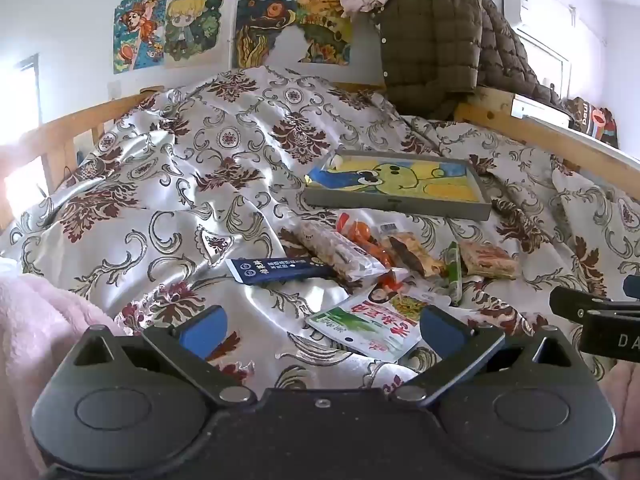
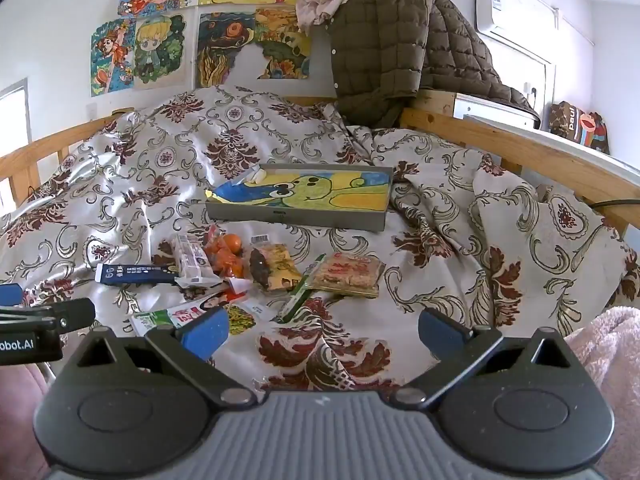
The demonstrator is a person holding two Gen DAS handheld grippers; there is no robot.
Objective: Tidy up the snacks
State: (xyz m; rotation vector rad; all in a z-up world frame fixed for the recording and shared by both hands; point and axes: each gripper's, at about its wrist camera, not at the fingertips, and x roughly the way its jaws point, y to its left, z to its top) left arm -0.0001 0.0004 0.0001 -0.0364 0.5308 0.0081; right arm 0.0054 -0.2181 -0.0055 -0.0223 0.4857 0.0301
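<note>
Nearest you: left tongs [image 1: 322, 332] spread wide, holding nothing, hovering low over the bed; right tongs [image 2: 323, 334] likewise spread and empty, just beside them.

Under the left tongs: one flat white-and-green packet [image 1: 366, 330], lying partly between the blue pads [image 1: 204, 330]. Judged light, thin and slick; take it by an edge, since the flat face will likely slide on the satin bedspread [image 1: 180, 184].

Next out, a loose heap of snacks, touching or overlapping:
- dark blue stick pack [image 1: 276, 271], leftmost, long and narrow; pinch across its width.
- clear-wrapped bar [image 1: 340, 254], probably crisp inside; grip gently.
- bag of small orange pieces [image 1: 360, 240], soft and shifting; take it by the gathered top.
- brown-and-yellow wrapped snack [image 2: 274, 266], mid-heap.
- thin green stick [image 2: 302, 294], floppy; hold it mid-length.
- square pack of crackers [image 2: 348, 275], rightmost, stiff but likely brittle; grip its short sides.

Beyond the heap: shallow grey tray [image 1: 396, 206] lined with a cartoon picture, apart from the snacks, nearly empty; a likely place to gather them.

Farthest: wooden bed rail [image 2: 500, 140], brown quilted jacket [image 2: 384, 48], drawings [image 2: 160, 52] on the wall.
</note>
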